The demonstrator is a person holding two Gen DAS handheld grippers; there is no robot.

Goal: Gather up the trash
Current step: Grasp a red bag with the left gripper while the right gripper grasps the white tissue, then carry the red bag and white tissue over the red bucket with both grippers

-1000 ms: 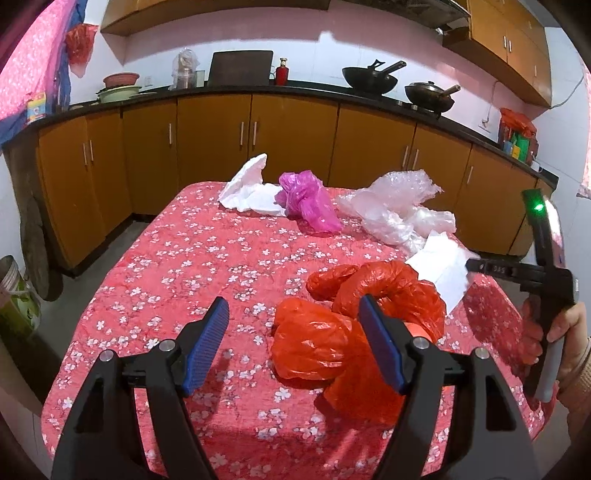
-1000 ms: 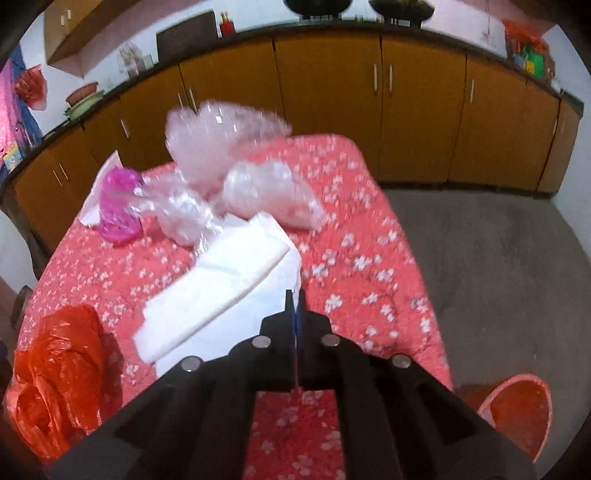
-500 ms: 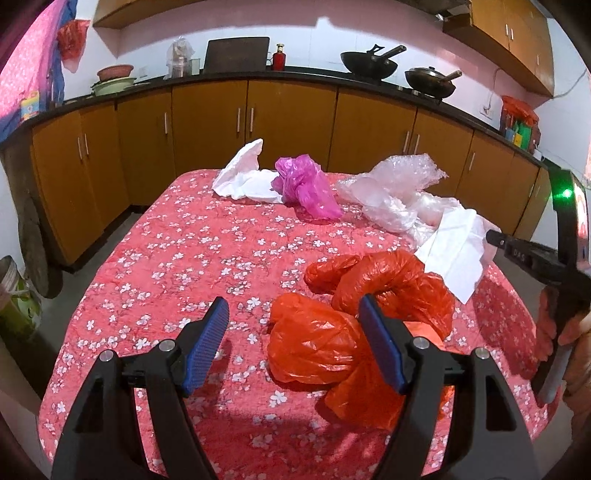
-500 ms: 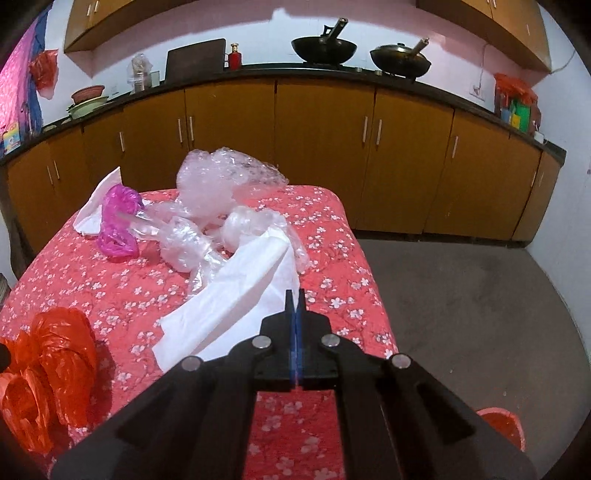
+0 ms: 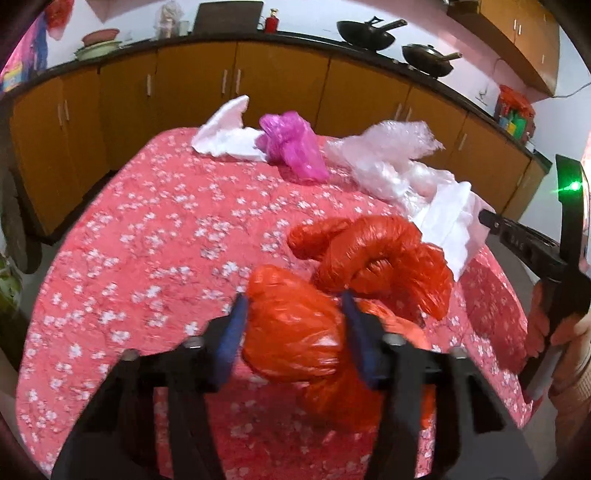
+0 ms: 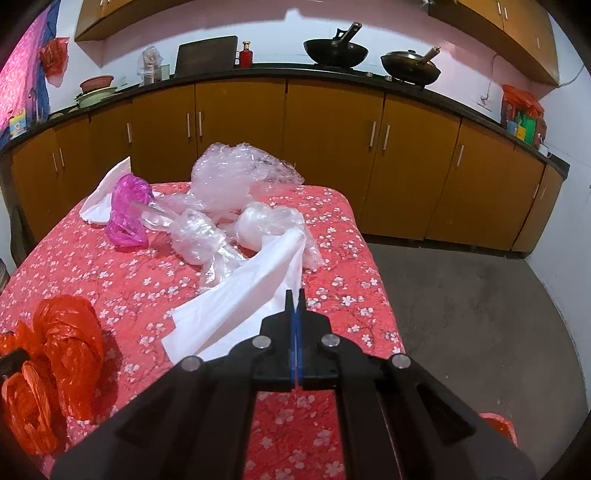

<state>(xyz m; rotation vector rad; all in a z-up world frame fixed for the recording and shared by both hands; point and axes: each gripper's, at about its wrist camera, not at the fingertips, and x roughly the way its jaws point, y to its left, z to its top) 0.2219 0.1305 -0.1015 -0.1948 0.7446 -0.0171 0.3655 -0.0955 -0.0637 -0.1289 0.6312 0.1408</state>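
Left gripper point(image 5: 291, 328): jaws closing around the orange bag point(image 5: 295, 332), near table edge.
Right gripper point(image 6: 295, 299): pinched on white plastic sheet point(image 6: 236, 295), lifted off the tablecloth point(image 6: 129, 273).
Handling: likely light, crumply, slippery; take a bunched fold.
Beyond: pink bag point(image 6: 127, 210), clear wrap point(image 6: 236, 173).

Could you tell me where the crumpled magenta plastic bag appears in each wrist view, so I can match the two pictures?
Left wrist view: the crumpled magenta plastic bag lies at upper centre, on the far end of the table, just right of a white bag.
Right wrist view: the same bag lies at centre left, near the table's far left corner.
Shared landmark: the small red bottle on the counter.
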